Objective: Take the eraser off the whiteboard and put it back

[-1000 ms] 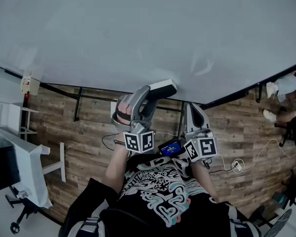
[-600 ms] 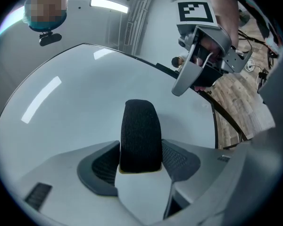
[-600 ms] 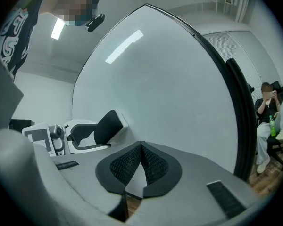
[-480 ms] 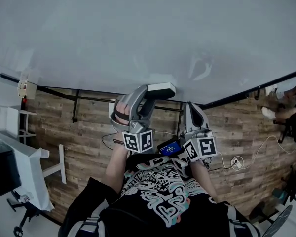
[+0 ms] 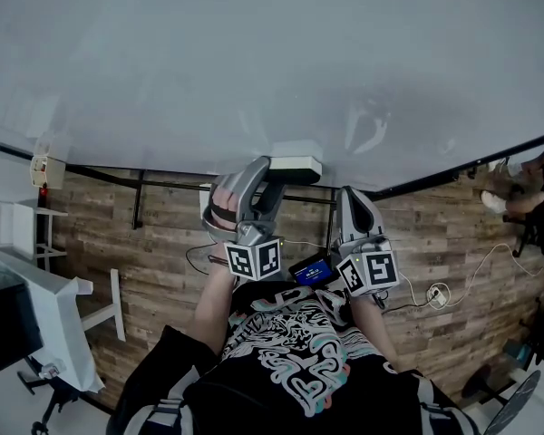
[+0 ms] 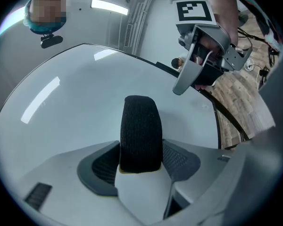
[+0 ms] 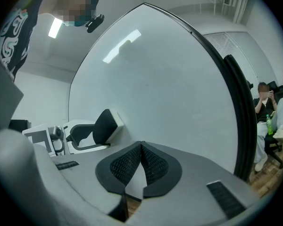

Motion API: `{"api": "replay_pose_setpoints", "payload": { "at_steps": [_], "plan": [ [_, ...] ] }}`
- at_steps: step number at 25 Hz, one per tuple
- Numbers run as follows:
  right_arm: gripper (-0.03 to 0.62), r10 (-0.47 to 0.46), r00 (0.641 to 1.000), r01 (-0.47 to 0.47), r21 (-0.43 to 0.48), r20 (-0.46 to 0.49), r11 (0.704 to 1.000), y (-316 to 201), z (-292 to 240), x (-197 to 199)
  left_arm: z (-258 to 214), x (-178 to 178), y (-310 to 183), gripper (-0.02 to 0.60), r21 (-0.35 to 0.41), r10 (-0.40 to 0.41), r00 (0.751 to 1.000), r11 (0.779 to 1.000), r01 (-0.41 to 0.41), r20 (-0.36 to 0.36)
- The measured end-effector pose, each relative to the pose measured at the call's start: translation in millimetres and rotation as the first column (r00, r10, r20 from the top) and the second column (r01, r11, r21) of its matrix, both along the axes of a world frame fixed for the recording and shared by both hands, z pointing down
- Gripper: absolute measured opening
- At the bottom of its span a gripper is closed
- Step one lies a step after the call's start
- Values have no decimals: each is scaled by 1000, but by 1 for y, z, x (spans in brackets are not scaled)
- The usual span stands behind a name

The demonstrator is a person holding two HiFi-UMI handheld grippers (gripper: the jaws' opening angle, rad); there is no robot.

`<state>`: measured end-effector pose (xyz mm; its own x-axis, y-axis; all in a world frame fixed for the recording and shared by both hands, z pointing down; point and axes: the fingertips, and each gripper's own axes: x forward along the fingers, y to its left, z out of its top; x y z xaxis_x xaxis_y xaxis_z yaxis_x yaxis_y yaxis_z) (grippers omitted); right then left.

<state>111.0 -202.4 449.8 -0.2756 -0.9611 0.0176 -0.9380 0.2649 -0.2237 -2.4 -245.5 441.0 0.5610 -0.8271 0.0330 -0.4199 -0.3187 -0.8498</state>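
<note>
Left gripper view | eraser (image 6: 140, 133) pinched in left gripper (image 6: 141, 162) (nr whiteboard (image 6: 70, 107)) | right gripper (image 7: 140, 166) pressed together

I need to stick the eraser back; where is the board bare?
The whiteboard is bare above the eraser and out to either side, as far as its black frame. Only the bottom edge is crowded, by the left gripper and right gripper.
</note>
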Motion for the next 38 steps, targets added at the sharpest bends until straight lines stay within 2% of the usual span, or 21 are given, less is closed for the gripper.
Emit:
{"api": "replay_pose_setpoints", "payload": {
  "at_steps": [11,18,20,22,25,28,32,34,36,38],
  "plan": [
    [14,-4,1000,4,4,2,1000,0,0,-3,1,0,1,265,-12,18,1000,1000,-18,-21],
    [15,-9,1000,9,6,6,1000,10,-3,-2,6,-4,11,318,-48,-2,999,999,0,-32],
    [14,-16,1000,16,10,6,1000,15,-5,-2,7,-8,16,322,-68,-18,999,998,14,-51],
    [15,-21,1000,21,15,6,1000,22,-7,-1,7,-15,22,322,-107,-40,993,994,28,-113],
    [14,-33,999,33,24,6,999,29,-9,0,9,-31,29,322,-191,-94,968,980,49,-233],
    [15,-49,999,49,34,5,998,37,-13,-3,9,-42,37,322,-257,-133,937,965,49,-322],
    [15,-81,997,81,48,-1,996,57,-18,-7,1,-44,57,269,-286,-149,899,958,28,-411],
    [15,-90,996,90,55,-5,994,70,-20,-4,-4,-43,69,268,-293,-164,879,956,29,-448],
    [15,-92,996,92,63,-7,994,82,-23,1,-6,-42,80,268,-324,-194,844,946,26,-499],
    [14,-92,996,93,73,-6,993,92,-26,8,-7,-40,89,242,-356,-220,808,934,13,-547]
  ]
}}
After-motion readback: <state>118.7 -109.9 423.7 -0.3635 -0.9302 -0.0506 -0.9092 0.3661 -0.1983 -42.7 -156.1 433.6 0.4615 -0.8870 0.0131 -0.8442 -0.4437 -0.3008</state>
